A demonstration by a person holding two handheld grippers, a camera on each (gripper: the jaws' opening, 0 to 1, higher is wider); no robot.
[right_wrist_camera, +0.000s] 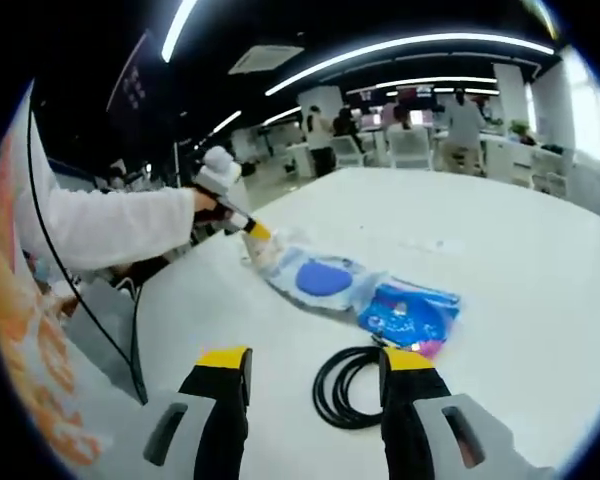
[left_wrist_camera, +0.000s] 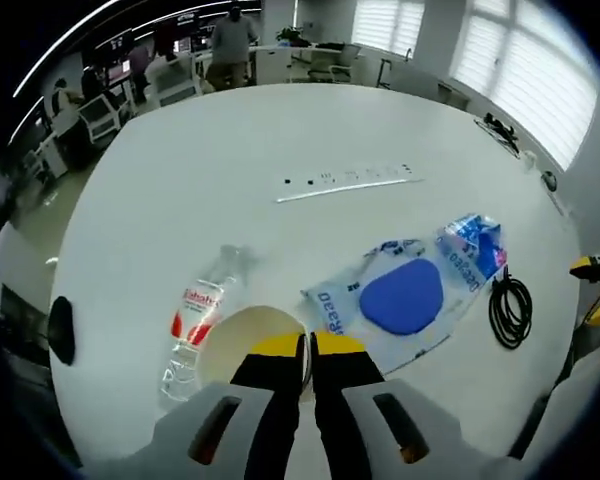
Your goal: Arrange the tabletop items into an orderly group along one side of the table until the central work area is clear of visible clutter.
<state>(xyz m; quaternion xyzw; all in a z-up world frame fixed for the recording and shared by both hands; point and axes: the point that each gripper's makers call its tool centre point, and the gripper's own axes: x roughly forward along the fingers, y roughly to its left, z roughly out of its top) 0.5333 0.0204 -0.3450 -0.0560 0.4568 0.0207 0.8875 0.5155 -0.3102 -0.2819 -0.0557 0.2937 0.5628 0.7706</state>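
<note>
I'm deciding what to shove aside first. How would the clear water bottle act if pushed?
The bottle lies on its side on the smooth table, so it would probably roll. It looks see-through and maybe nearly empty, so likely light. Thin plastic may dent if squeezed.

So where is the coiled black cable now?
The coiled black cable lies on the white table between the open right claw's tips, beside the blue plastic packet.

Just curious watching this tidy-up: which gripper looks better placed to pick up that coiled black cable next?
The right gripper, probably. Its jaws are open with the coiled black cable lying directly between them. The left gripper is shut, over by the clear water bottle.
</note>
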